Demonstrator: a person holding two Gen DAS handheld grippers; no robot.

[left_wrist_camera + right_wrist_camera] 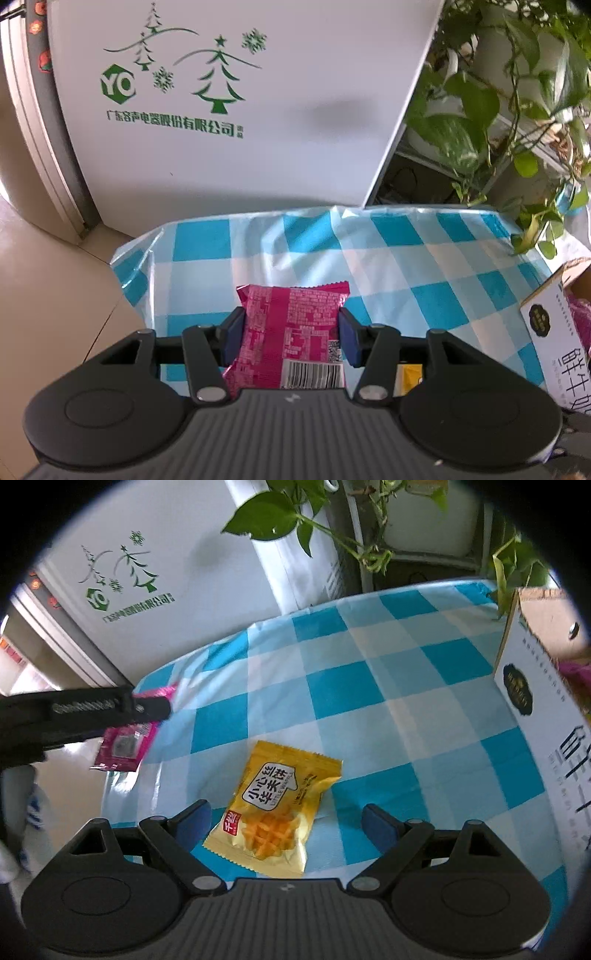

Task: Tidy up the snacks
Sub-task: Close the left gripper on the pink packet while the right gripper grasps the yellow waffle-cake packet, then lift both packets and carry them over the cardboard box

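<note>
— What's the left claw (291,338) got?
— It's clenched on a pink snack packet (291,332), held up off the checked surface (406,258) near its left edge.
— And the right claw (286,825)?
— Spread wide, gripping nothing. The yellow waffle packet (275,808) lies flat on the cloth between its fingers, beside a white carton (546,738).

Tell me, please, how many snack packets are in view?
2: a pink packet clamped in the left hand-held gripper, a yellow waffle packet on the checked cloth. The box may hide more.
</note>
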